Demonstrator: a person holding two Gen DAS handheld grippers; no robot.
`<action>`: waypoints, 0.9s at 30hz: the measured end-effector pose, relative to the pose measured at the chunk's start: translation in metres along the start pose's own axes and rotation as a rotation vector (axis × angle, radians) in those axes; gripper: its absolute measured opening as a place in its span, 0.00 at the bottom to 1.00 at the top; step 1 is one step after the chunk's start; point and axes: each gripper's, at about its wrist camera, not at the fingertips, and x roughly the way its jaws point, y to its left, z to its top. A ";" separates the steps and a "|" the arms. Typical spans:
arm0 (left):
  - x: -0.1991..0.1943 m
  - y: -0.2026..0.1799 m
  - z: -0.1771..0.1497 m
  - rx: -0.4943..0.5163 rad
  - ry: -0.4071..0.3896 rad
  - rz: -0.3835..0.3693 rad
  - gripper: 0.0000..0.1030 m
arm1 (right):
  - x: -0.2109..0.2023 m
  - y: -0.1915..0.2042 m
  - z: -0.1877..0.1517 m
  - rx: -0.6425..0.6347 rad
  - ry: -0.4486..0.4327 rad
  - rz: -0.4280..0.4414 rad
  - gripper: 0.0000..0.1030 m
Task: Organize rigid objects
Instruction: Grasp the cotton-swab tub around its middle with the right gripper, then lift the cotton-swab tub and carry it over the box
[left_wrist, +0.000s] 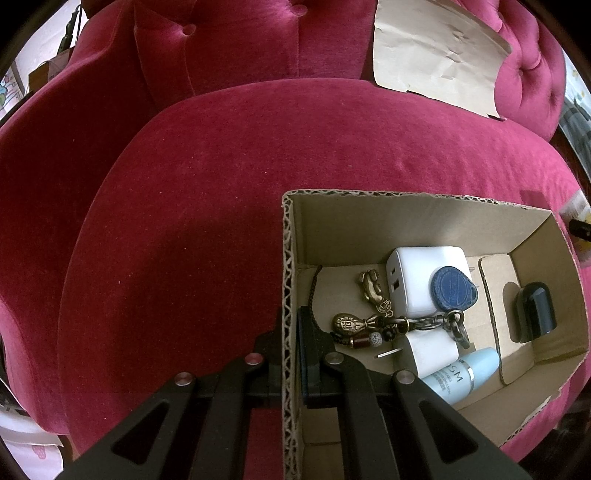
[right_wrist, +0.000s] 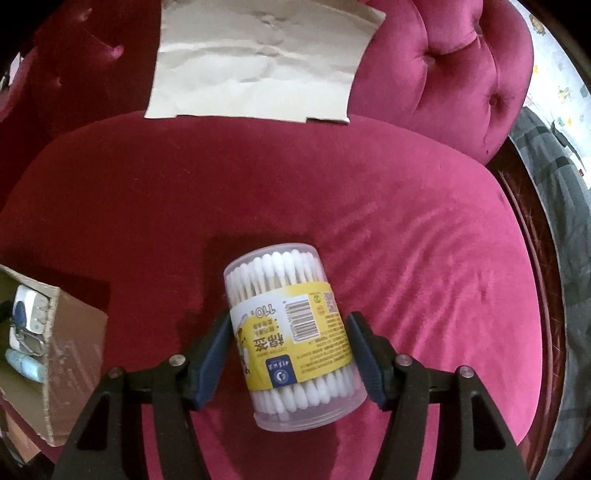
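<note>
The right tool (right_wrist: 290, 354) squeezes the swab tub (right_wrist: 291, 336) over the sofa (right_wrist: 424, 240). The smooth tub may slip. The left tool (left_wrist: 290, 354) pinches the box (left_wrist: 289, 258) wall.

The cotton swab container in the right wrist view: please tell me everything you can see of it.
The cotton swab container is a clear plastic cylinder packed with white-tipped swabs, wrapped in a yellow label with a barcode and "110". It lies tilted on the red velvet cushion, between the fingers of the right gripper, whose blue pads flank its label.
</note>
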 end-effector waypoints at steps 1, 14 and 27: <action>0.000 0.000 0.000 0.000 0.000 0.000 0.04 | -0.005 0.003 0.000 -0.002 -0.007 0.001 0.64; 0.000 0.002 0.002 -0.009 0.001 -0.004 0.04 | -0.060 0.045 0.004 -0.026 -0.051 0.077 0.64; 0.000 0.002 0.002 -0.010 0.002 -0.005 0.04 | -0.095 0.124 0.002 -0.149 -0.103 0.205 0.64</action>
